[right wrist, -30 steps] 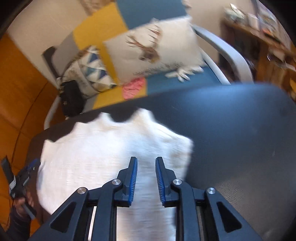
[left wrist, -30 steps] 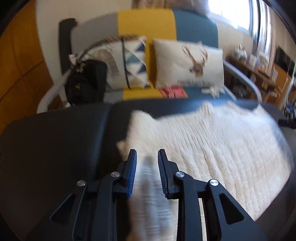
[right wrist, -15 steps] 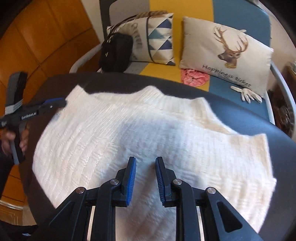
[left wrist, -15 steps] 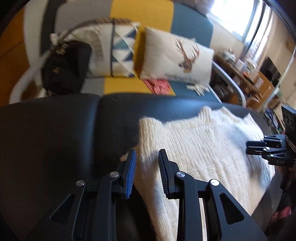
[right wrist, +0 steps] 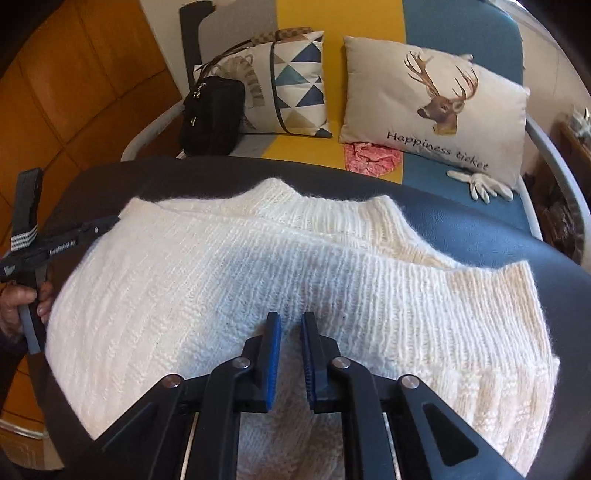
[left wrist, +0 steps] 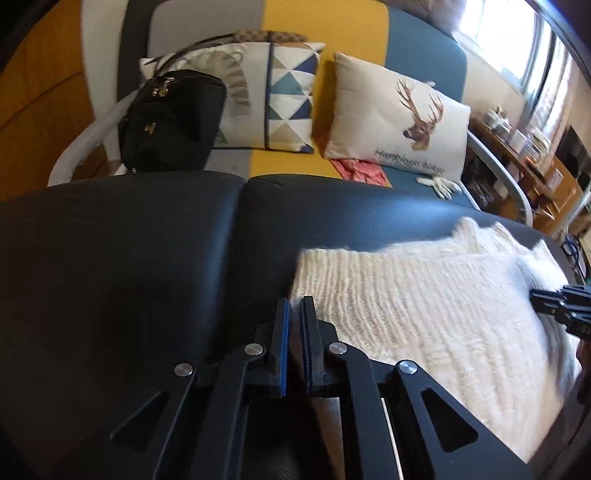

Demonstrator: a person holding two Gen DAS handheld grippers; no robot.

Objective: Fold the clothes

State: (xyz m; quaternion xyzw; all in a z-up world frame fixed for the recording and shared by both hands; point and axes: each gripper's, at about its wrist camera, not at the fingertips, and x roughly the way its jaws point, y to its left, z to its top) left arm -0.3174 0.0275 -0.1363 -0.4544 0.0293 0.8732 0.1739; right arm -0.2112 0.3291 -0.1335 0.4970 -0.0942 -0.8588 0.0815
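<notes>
A white knit sweater [left wrist: 424, 314] lies spread on a black leather top [left wrist: 129, 258]. My left gripper [left wrist: 293, 301] sits at the sweater's left edge. Its jaws are closing to a narrow slit, and the edge of the knit is pinched at the tips. In the right wrist view the sweater [right wrist: 221, 266] fills the middle. My right gripper [right wrist: 290, 317] presses down on its near part, jaws closing with knit bunched between the blue pads. The left gripper [right wrist: 107, 223] also shows there, held by a hand [right wrist: 22, 302]. The right gripper [left wrist: 535, 295] shows at the sweater's far edge.
Behind the black top [right wrist: 498, 236] stands a yellow and blue sofa [left wrist: 325, 22]. On it are a deer cushion [right wrist: 436, 107], a triangle-pattern cushion [right wrist: 295, 85], a black bag [left wrist: 170, 122], a pink cloth [right wrist: 369, 158] and a white glove [right wrist: 480, 182]. Cluttered wooden shelves [left wrist: 524, 155] stand at the right.
Both pairs of jaws have narrowed onto the knit. The left gripper slid to the sweater's left edge. The right gripper swung over the sweater's near part and rolled level.
</notes>
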